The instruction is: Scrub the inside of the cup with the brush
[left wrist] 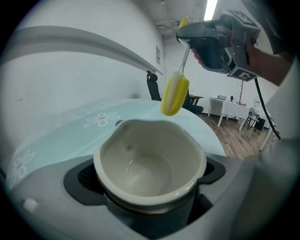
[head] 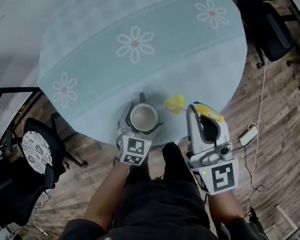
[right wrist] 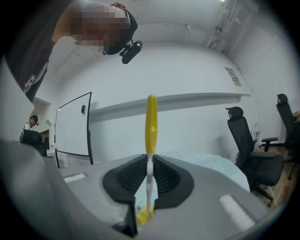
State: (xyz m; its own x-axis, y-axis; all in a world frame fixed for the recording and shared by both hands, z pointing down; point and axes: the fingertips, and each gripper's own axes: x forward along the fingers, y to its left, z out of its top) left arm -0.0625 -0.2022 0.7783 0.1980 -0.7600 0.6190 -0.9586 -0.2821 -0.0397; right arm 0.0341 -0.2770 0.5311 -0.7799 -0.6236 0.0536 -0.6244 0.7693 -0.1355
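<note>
**Over the table's near edge: cup clamped, brush held just outside it**

At the near edge of the round daisy-print table [head: 149,45], the left gripper [head: 140,127] was clenched on the white cup [head: 143,117]. Its two dark pads were spread wide and pressed against opposite sides of the cup's wall. The cup stood upright with its mouth open to the camera. Whether its base rested on the cloth could not be told.

Just right of the cup, the right gripper [right wrist: 149,183] was clamped tight on the brush [right wrist: 151,124]. Its jaws were nearly together, pinching the thin white stem.

Only the left gripper view showed the cup's pale, glossy inside. It also showed the yellow brush head hanging above the cup's far rim, outside the cup and clear of it. The right gripper view alone showed the pinch on the stem up close, with a yellow length of the brush rising above the pads. The head view alone showed the cup's handle, which pointed away from the person.
</note>
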